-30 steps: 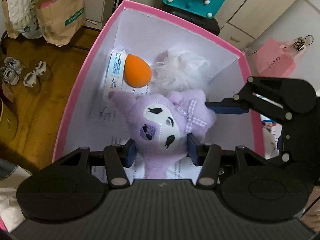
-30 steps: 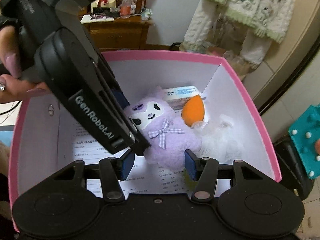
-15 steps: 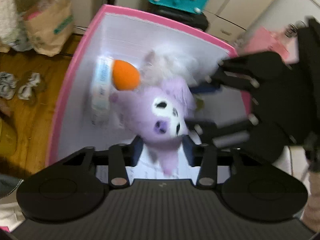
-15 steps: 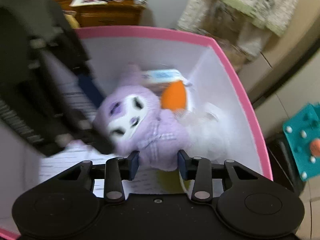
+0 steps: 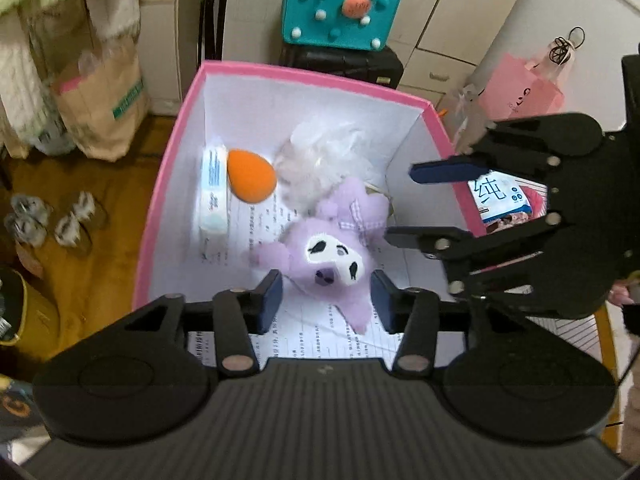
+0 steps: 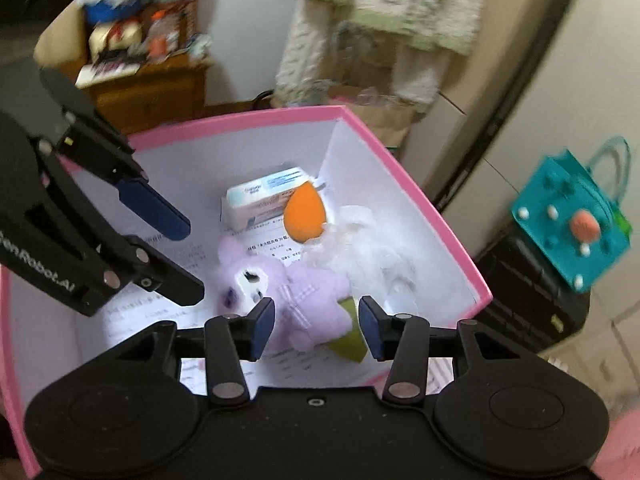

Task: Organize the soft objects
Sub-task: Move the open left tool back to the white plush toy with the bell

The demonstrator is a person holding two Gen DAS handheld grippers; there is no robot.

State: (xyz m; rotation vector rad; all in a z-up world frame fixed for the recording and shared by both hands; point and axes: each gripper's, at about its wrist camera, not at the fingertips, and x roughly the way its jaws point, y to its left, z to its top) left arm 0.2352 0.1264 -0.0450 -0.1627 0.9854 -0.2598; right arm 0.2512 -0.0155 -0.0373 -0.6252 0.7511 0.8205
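Observation:
A purple plush toy [image 5: 328, 248] lies on the printed paper at the bottom of the pink box [image 5: 160, 184], with an orange sponge egg [image 5: 251, 180], a white mesh puff [image 5: 324, 152] and a wipes pack [image 5: 212, 196] behind it. My left gripper [image 5: 327, 300] is open above the plush, not touching it. My right gripper [image 6: 316, 326] is open above the plush [image 6: 292, 292] too. In the left wrist view the right gripper [image 5: 440, 204] hovers over the box's right wall. The orange egg [image 6: 305, 218] and puff [image 6: 360, 248] also show in the right wrist view.
A teal felt bag [image 5: 340, 8] sits on a black case beyond the box. A paper bag [image 5: 104, 108] and slippers [image 5: 52, 220] are on the wooden floor at left. A pink bag [image 5: 524, 88] stands at right. A wooden cabinet [image 6: 152, 88] is behind the box.
Both grippers let go of the purple plush and rose; it now lies loose on the box floor. The right gripper has drawn back toward the box's right wall.

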